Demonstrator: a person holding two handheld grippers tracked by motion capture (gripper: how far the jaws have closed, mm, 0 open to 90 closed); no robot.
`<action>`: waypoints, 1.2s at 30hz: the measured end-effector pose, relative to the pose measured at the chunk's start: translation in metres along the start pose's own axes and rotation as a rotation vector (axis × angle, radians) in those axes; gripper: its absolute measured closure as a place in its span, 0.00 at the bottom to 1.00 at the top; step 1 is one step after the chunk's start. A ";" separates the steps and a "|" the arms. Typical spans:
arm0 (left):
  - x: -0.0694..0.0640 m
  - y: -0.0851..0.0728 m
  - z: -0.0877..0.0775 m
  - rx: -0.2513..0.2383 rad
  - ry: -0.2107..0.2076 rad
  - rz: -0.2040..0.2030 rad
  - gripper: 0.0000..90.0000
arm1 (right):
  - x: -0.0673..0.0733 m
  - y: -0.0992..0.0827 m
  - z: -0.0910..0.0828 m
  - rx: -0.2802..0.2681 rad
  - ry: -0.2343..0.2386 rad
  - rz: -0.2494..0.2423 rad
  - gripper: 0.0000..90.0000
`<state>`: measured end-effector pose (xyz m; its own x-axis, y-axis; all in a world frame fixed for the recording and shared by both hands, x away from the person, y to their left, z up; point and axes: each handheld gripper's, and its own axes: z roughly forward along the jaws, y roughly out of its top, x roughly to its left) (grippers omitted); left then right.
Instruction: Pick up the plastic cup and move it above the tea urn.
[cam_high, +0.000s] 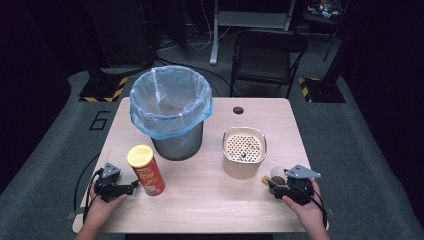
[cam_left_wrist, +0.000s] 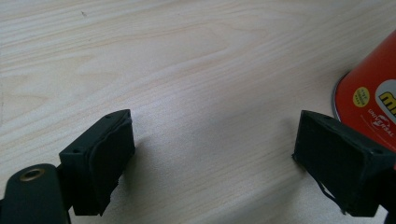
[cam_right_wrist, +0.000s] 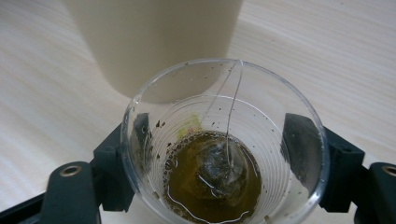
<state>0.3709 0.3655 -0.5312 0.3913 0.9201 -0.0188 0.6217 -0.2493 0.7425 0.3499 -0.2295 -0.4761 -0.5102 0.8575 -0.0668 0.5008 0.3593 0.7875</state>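
Note:
A clear plastic cup (cam_right_wrist: 261, 116) holds brown tea and a soaked tea bag (cam_right_wrist: 212, 175), whose string runs up to the rim. My right gripper (cam_right_wrist: 218, 140) is shut on the cup, one black jaw on each side of its wall. From above, the cup (cam_high: 275, 176) sits in that gripper (cam_high: 278, 186) at the table's front right, just beside a cream container (cam_high: 243, 150) with a perforated insert. At the front left, my left gripper (cam_high: 132, 188) stands open and empty, low over the table next to a red chip can (cam_high: 145, 170). One jaw of this left gripper (cam_left_wrist: 215, 154) is close to the can's base (cam_left_wrist: 373, 98).
A mesh waste bin (cam_high: 170, 107) lined with a blue plastic bag stands at the back left of the wooden table (cam_high: 210, 200). The cream container's wall (cam_right_wrist: 154, 42) rises right behind the cup. A folding chair (cam_high: 267, 57) stands beyond the table's far edge.

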 end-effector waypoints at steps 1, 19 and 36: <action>0.000 0.000 0.000 0.000 0.000 0.000 0.13 | -0.003 0.001 0.001 -0.002 -0.004 -0.008 0.26; 0.000 0.000 0.000 0.001 0.001 0.004 0.13 | -0.032 -0.005 0.009 -0.001 0.001 0.080 0.15; 0.000 0.000 0.000 0.001 -0.001 0.001 0.13 | -0.017 0.040 -0.031 -0.127 -0.014 0.044 0.16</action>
<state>0.3708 0.3655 -0.5312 0.3921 0.9197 -0.0186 0.6218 -0.2502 0.7421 0.3572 -0.2413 -0.4246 -0.4792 0.8769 -0.0380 0.4298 0.2722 0.8609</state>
